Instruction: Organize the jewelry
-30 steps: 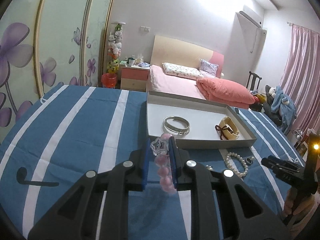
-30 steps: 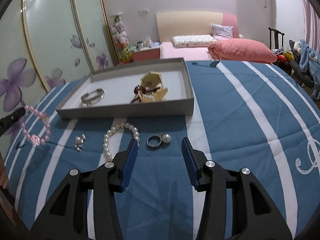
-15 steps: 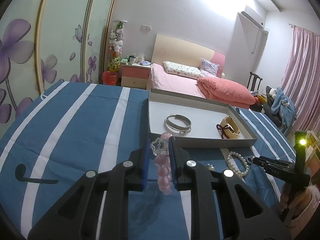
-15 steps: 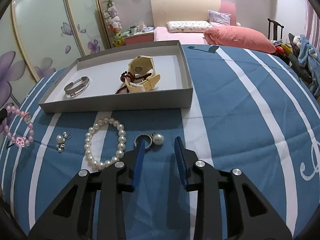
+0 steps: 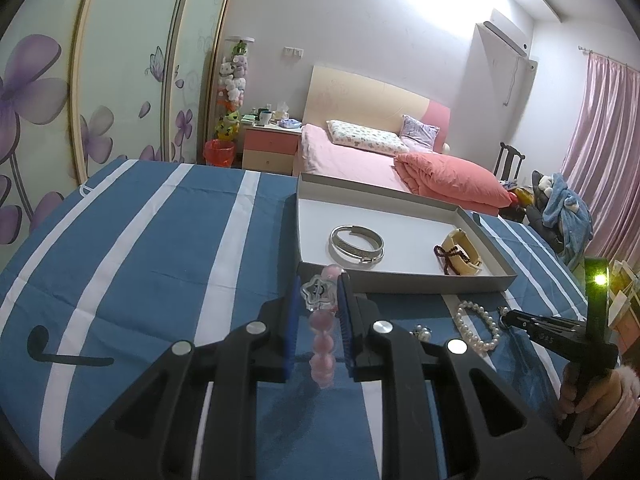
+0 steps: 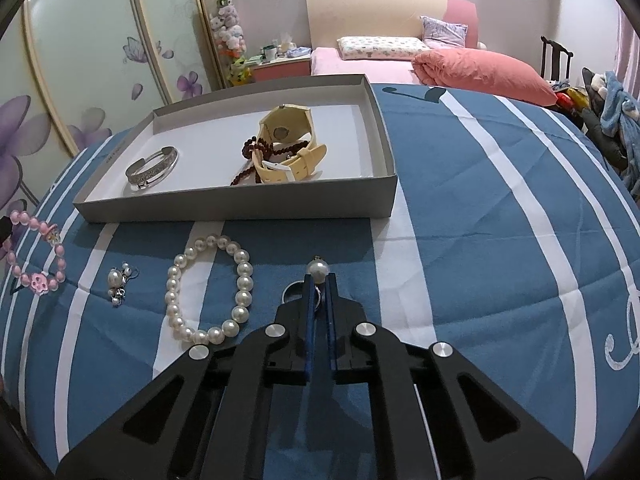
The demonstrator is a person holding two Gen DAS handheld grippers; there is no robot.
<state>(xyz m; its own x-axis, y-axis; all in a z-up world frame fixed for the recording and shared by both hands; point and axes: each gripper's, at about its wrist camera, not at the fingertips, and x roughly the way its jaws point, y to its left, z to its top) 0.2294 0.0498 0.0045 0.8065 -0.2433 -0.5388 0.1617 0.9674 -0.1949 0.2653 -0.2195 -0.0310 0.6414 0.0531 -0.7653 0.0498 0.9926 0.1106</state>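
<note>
The left gripper (image 5: 319,294) pinches a pink bead bracelet (image 5: 322,344), which hangs between its blue pads. The right gripper (image 6: 319,284) is squeezed tight on a pearl ring (image 6: 310,285) lying on the blue striped bedspread (image 6: 480,208). A pearl bracelet (image 6: 208,288) and pearl earrings (image 6: 119,282) lie beside it. The grey tray (image 6: 240,210) holds a silver bangle (image 6: 152,167) and a yellow watch (image 6: 286,148). A pink bed (image 5: 360,160) stands behind.

Grey tray (image 6: 240,210) at 12 o'clock: silver bangle (image 6: 152,168) left, cream watch (image 6: 288,148) over dark bead string (image 6: 260,148) right. On striped cloth: pearl bracelet (image 6: 208,288), pearl earrings (image 6: 118,282) at 9. Silver ring (image 6: 294,292) with pearl (image 6: 318,268) pinched. Pink bead bracelet (image 5: 322,344) hangs clamped.
</note>
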